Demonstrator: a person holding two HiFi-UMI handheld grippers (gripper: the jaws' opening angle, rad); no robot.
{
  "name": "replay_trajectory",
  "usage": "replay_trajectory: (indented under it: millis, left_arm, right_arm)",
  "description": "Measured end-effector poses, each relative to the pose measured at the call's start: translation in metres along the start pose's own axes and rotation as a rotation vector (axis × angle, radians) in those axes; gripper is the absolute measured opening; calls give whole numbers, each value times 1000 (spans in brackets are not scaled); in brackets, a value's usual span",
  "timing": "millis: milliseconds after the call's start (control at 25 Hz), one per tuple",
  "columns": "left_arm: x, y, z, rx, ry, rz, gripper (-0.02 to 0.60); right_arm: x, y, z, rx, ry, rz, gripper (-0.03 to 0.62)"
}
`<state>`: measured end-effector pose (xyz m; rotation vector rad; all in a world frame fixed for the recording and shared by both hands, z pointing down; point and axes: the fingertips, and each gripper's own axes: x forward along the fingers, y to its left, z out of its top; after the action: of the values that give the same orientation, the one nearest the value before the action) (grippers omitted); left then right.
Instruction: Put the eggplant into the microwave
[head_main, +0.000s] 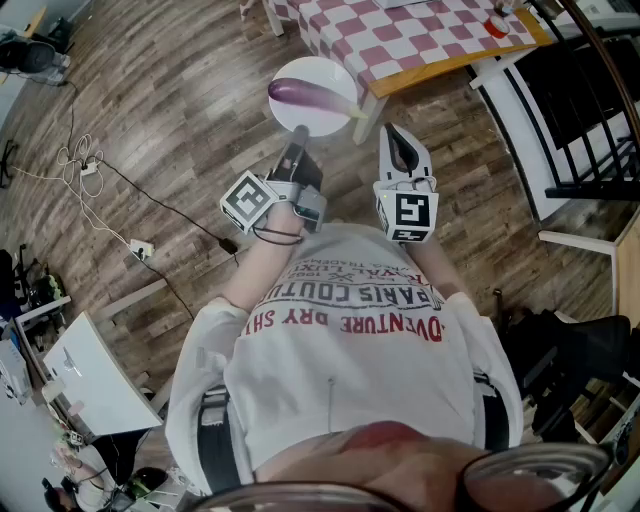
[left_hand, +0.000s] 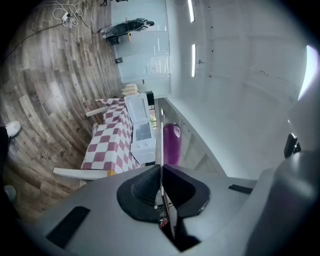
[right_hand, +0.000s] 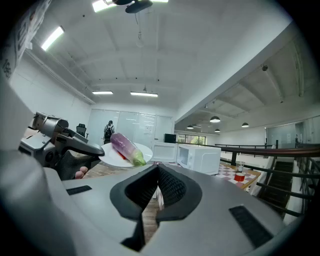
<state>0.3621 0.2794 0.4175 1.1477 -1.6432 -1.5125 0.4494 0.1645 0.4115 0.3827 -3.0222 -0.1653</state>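
A purple eggplant with a green stem end lies on a round white plate, held out over the wooden floor. My left gripper is shut on the plate's near rim. In the left gripper view the plate shows edge-on between the closed jaws, with the eggplant beyond. My right gripper hangs beside it to the right, shut with nothing in it. The right gripper view shows the eggplant, the plate and a white microwave on the checkered table behind.
A red-and-white checkered table stands ahead with a red cup on it. A second white appliance sits beside the microwave. Black stair railing is at the right, cables on the floor at the left, a white cabinet behind.
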Motion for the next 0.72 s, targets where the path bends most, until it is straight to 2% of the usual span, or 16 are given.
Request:
replay_trajectory:
  millis: [200, 360, 480, 720]
  left_arm:
    - [1, 7, -2, 23, 5, 33, 32]
    - [6, 4, -4, 15, 11, 20, 32]
    - [7, 12, -2, 34, 13, 48, 32]
    - [19, 16, 1, 2, 18, 55, 32]
  right_arm:
    - [0, -5, -3, 5, 3, 1, 26]
    - [4, -8, -5, 12, 3, 4, 26]
    - [8, -11, -7, 29, 4, -5, 26]
    - [19, -20, -15, 66, 19, -25, 26]
